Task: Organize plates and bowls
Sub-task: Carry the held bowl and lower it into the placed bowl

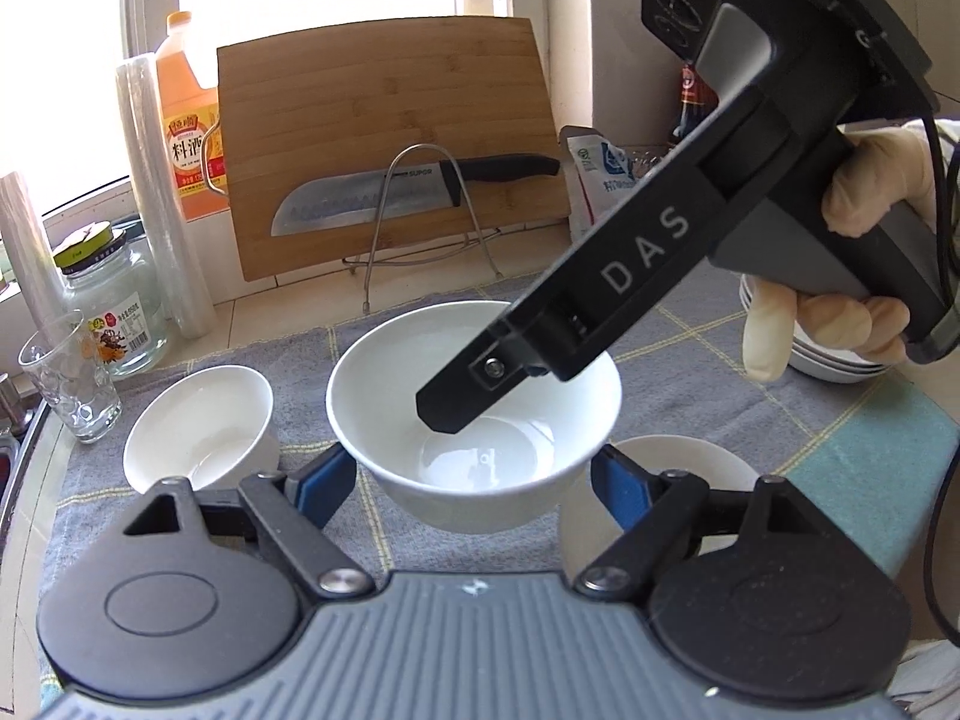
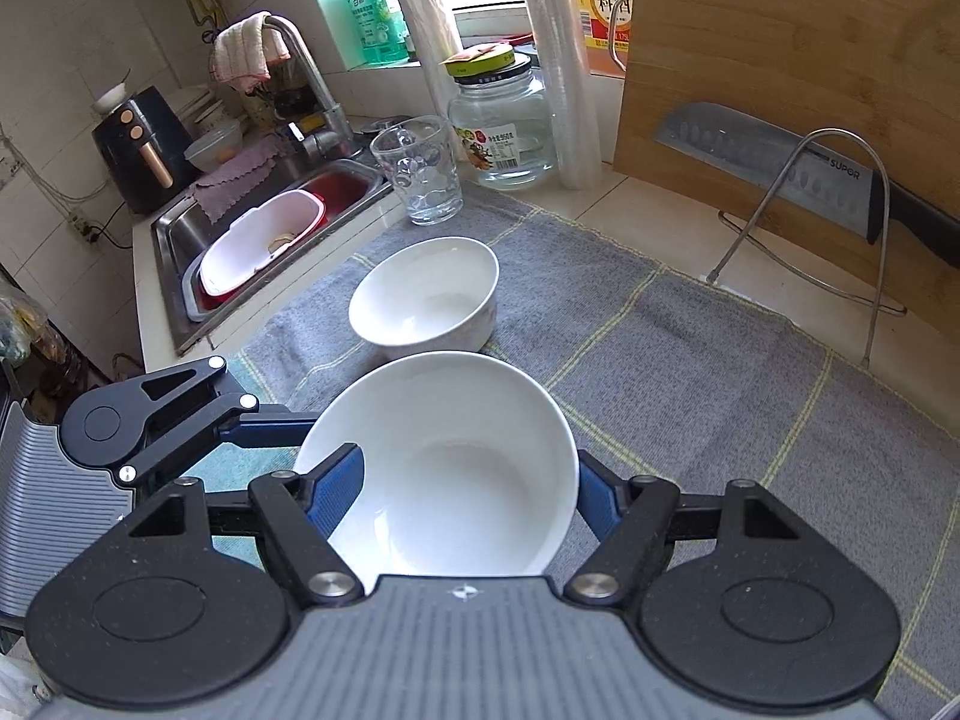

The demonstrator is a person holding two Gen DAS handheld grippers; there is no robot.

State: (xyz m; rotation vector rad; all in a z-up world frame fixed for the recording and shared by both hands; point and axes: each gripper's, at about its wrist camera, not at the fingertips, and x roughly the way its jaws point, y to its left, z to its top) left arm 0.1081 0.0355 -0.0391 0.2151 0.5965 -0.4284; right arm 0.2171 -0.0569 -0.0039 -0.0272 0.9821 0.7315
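A large white bowl (image 1: 474,414) sits in the middle of the grey towel (image 1: 312,360). My left gripper (image 1: 474,486) is open, its blue pads on either side of the bowl's near wall. My right gripper (image 1: 444,414) reaches down from the upper right, one finger inside the bowl. In the right wrist view the same bowl (image 2: 444,468) lies between my right gripper's (image 2: 471,498) fingers, which straddle its rim; whether they pinch it is unclear. A smaller white bowl (image 1: 201,426) stands to the left; it also shows in the right wrist view (image 2: 426,297). A white plate (image 1: 690,462) lies right.
A stack of white dishes (image 1: 822,354) sits at the right behind the gloved hand. A drinking glass (image 2: 420,174), a glass jar (image 2: 501,126), film rolls, a cutting board (image 1: 390,138) with a knife (image 1: 384,192) on a wire rack line the back. A sink (image 2: 264,240) lies left.
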